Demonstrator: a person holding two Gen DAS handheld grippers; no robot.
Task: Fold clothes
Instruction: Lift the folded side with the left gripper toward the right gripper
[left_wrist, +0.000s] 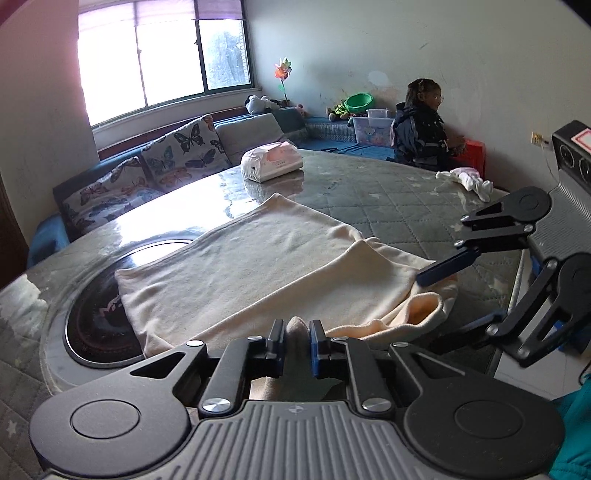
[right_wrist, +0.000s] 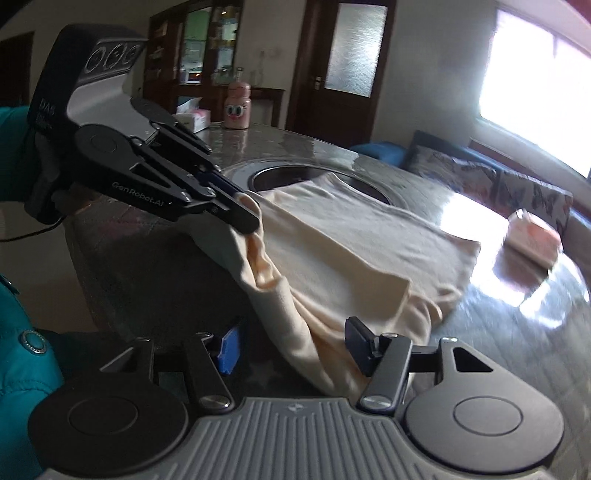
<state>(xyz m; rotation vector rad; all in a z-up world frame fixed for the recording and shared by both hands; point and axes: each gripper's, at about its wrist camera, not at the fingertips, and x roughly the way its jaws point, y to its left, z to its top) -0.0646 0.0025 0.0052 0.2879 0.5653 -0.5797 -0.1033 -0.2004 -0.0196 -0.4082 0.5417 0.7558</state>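
Garment: a cream garment (left_wrist: 266, 266) is spread on the round table (left_wrist: 369, 192), one end draped off the near edge.
Left gripper: the left gripper (left_wrist: 297, 332) is closed tight on a bunched fold.
Right gripper: the right gripper (right_wrist: 295, 347) is parted, hanging cloth between the jaws, not pinched.
Underneath: a dark round inset (left_wrist: 96, 321) is partly covered.
Beyond: a tissue pack (left_wrist: 271, 160), a small white cloth (left_wrist: 465, 181), a pink bottle (right_wrist: 237, 105), a seated person (left_wrist: 421, 125).

On the table (left_wrist: 369, 192): one cream garment (left_wrist: 258, 266), one tissue pack (left_wrist: 271, 161), one white cloth (left_wrist: 467, 179); two grippers.
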